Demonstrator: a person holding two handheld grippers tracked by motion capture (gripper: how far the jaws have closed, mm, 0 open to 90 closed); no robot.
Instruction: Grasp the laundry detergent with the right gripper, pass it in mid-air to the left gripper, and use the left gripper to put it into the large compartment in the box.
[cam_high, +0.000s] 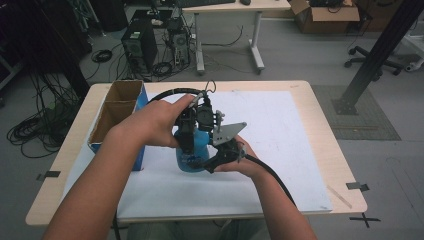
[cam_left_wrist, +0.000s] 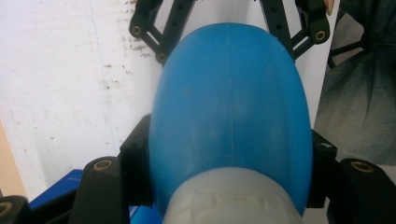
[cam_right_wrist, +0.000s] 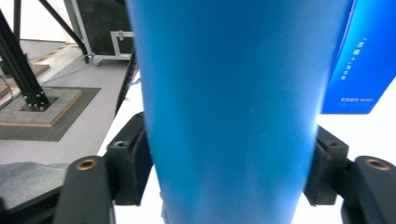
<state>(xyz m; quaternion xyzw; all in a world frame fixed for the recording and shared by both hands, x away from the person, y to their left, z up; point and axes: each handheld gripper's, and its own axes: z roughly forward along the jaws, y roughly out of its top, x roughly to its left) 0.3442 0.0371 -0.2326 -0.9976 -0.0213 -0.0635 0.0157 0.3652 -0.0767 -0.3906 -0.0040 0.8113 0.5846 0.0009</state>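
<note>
Pale lettering runs down the side of the blue cardboard box (cam_right_wrist: 356, 60) in the right gripper view, at about two o'clock from the bottle, but it is too small and soft to read. A pale mark on the blue bottle (cam_high: 192, 157) near its base, seen from the high view, is likewise illegible.

The left gripper (cam_high: 192, 125) comes down on the bottle from above, held in the person's left hand (cam_high: 152, 122). In the left gripper view its black fingers (cam_left_wrist: 135, 168) pinch the bottle's rounded shoulder from both sides, just above a whitish ribbed cap or collar (cam_left_wrist: 233, 198) at six o'clock. The right gripper (cam_high: 222, 152) reaches in from about four o'clock, and in its own view its fingers (cam_right_wrist: 128, 163) are clamped against the bottle's straight flank, one on each side. So both sets of fingers are closed on the same bottle.

The bottle is smooth, slightly glossy blue plastic with a faint mould seam down its middle; it widens from a narrow neck to a domed shoulder. It stands on the white sheet (cam_high: 280, 150) that covers the middle of the wooden desk (cam_high: 320, 100), just right of the box. That sheet is matte and carries brownish speckled stains. The box is open-topped, brown inside, with a divider across it.
</note>
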